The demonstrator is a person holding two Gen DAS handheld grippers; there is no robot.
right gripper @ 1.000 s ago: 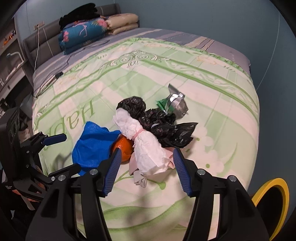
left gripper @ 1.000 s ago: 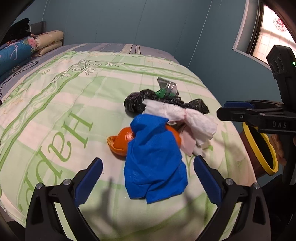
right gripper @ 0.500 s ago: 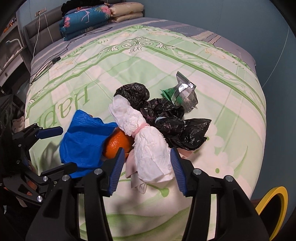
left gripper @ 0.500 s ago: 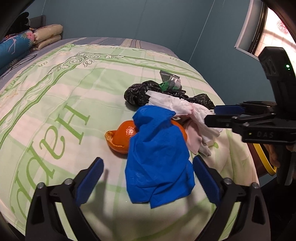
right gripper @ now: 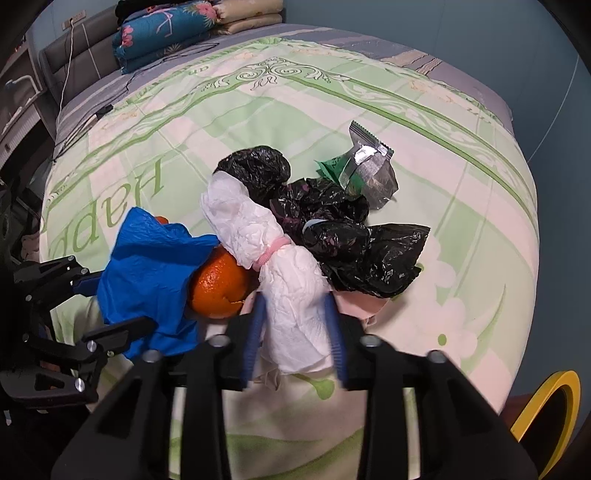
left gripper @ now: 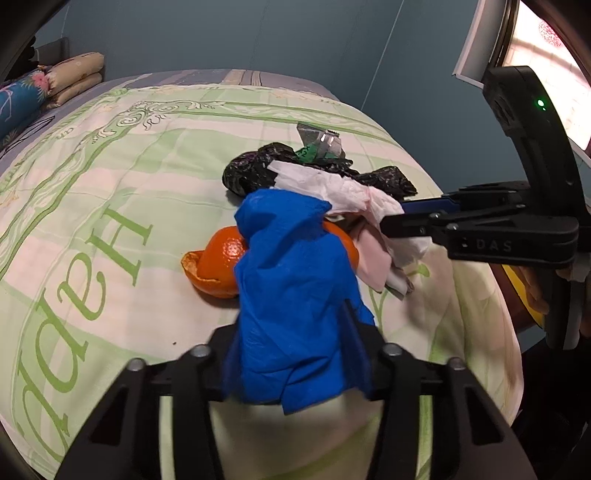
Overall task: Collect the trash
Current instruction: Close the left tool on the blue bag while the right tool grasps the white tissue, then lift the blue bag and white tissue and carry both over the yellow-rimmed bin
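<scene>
A pile of trash lies on the bed: a blue plastic bag [left gripper: 295, 288], orange peel [left gripper: 218, 262], a white tissue bundle [right gripper: 284, 280] tied with a pink band, black plastic bags [right gripper: 351, 240] and a silver-green snack wrapper [right gripper: 365, 166]. My left gripper [left gripper: 291, 354] is shut on the near end of the blue bag, which also shows in the right wrist view [right gripper: 147, 273]. My right gripper [right gripper: 293, 328] is shut on the near end of the white tissue bundle, which also shows in the left wrist view [left gripper: 351, 195].
The trash sits on a green and white quilt [right gripper: 258, 122] near the bed's foot corner. Folded blankets and pillows [right gripper: 184, 26] lie at the headboard. A yellow-rimmed bin [right gripper: 546, 406] stands on the floor beside the bed. A pink cloth [left gripper: 373, 266] lies under the tissue.
Both grippers moved forward into the pile and closed: the left one on the blue bag, the right one on the white tissue bundle. Both were open before.
</scene>
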